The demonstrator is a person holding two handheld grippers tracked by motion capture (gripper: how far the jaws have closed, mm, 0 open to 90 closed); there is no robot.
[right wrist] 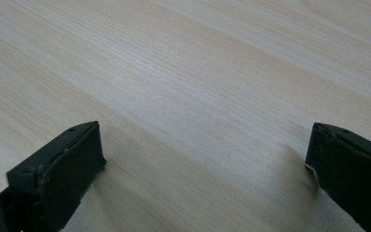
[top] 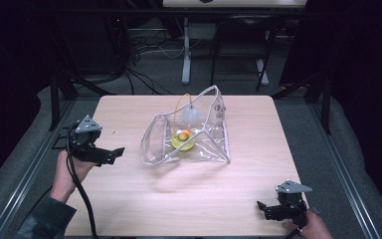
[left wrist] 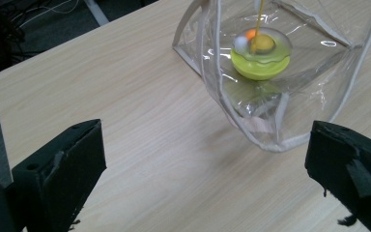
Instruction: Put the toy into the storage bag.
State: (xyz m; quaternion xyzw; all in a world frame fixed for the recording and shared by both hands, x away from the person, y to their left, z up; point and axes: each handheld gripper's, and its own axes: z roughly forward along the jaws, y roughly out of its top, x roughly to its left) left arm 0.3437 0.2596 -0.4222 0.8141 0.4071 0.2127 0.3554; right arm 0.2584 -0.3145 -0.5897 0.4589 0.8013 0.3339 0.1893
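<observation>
A clear plastic bag (top: 189, 132) with white trim lies open on the wooden table (top: 129, 209). Inside it sits a yellow-green round toy (top: 183, 140) with an orange ball on top. In the left gripper view the bag (left wrist: 290, 96) and the toy (left wrist: 261, 60) lie ahead, to the upper right. My left gripper (top: 117, 154) hovers at the table's left edge, a short way left of the bag, jaws wide apart and empty; its fingertips (left wrist: 63, 169) frame bare wood. My right gripper (top: 264, 209) rests near the front right corner, open and empty, with its fingertips (right wrist: 63, 164) over bare wood.
A thin orange cord (top: 181, 102) rises from the bag. Beyond the table's far edge stand metal frame legs (top: 186, 55) and a tangle of cables (top: 144, 64) on the floor. Black rails run along both sides of the table.
</observation>
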